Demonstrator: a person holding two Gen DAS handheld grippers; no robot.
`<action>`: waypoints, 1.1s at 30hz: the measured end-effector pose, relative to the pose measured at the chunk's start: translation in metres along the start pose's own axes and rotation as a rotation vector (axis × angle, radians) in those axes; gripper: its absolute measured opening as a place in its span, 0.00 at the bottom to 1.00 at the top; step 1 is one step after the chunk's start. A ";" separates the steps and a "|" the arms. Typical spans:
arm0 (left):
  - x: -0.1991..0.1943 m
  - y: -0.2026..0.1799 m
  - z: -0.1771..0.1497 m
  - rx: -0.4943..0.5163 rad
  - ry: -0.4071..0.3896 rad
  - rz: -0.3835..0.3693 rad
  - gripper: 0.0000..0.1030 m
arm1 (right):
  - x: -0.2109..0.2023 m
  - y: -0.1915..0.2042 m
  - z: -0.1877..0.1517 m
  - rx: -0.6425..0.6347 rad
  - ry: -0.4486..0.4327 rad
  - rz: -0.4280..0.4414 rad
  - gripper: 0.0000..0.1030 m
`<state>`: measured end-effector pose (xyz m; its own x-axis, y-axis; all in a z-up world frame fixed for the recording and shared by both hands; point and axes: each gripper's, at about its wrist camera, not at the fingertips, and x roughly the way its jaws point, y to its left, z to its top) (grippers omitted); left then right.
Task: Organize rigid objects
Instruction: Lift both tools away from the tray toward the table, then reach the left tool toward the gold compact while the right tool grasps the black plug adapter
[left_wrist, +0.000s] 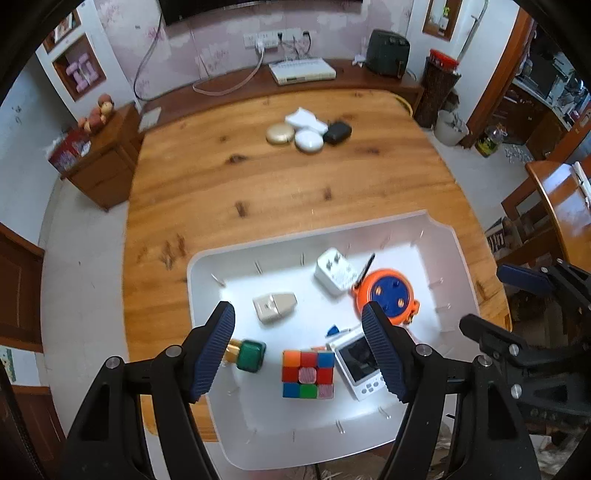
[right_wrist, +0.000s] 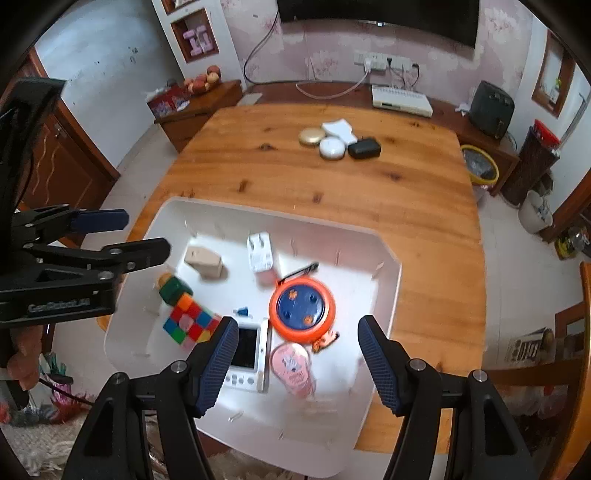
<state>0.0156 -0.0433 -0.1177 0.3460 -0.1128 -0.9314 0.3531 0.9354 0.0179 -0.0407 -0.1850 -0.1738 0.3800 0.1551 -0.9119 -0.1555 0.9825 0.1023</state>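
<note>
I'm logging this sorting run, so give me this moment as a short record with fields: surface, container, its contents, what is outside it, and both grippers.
surface: wooden table
container: white bin at the table's near edge
contents: Rubik's cube, orange-and-blue reel, white plug, beige plug, green-capped bottle, white handheld device, pink item
outside bin: gold disc, white disc, black case, white pad, grouped at the table's far side
left gripper: open, empty, above the bin
right gripper: open, empty, above the bin

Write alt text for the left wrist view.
A white tray on a wooden table holds a colour cube, an orange reel and a white plug. The left gripper hangs above with open, empty jaws.
</note>
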 end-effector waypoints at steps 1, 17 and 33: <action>-0.005 0.000 0.003 0.002 -0.012 0.006 0.72 | -0.003 -0.002 0.004 0.000 -0.008 -0.002 0.66; -0.029 0.021 0.113 0.058 -0.110 0.050 0.75 | -0.019 -0.051 0.088 0.073 -0.106 -0.063 0.66; 0.126 0.053 0.231 0.050 0.013 0.068 0.75 | 0.083 -0.093 0.218 -0.104 -0.123 -0.165 0.76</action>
<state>0.2785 -0.0856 -0.1504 0.3594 -0.0448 -0.9321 0.3721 0.9229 0.0991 0.2044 -0.2409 -0.1724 0.5157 0.0111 -0.8567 -0.1732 0.9806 -0.0916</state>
